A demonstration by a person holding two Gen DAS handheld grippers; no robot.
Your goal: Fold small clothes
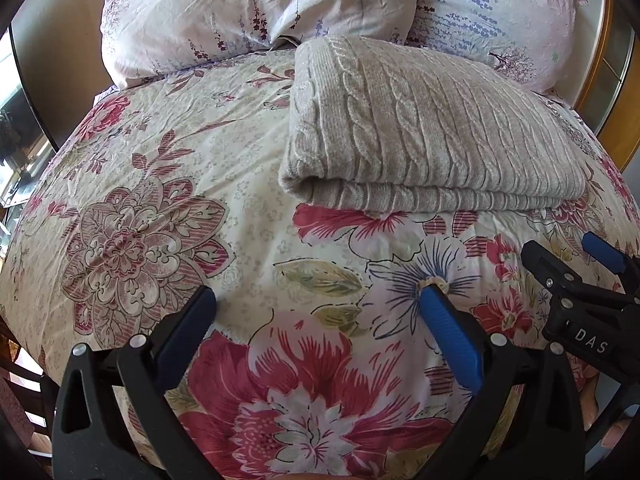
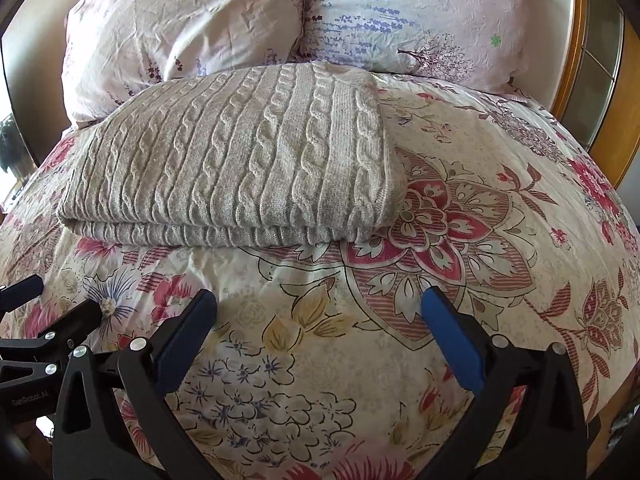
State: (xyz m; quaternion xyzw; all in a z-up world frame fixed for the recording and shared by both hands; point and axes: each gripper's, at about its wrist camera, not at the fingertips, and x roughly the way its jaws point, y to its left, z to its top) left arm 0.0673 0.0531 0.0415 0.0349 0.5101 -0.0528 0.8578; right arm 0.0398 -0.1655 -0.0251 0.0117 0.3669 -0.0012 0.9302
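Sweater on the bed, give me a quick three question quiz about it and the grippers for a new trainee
1. True or false: the sweater lies folded on the quilt.
2. Which gripper is holding the sweater? A) left gripper B) right gripper C) neither
3. Fill in: beyond the sweater, at the head of the bed, lie two ____.

Key
1. True; its layered edge faces the cameras.
2. C; both are open and hang over the bare quilt, short of the sweater.
3. pillows; the second pillow lies beside the first.
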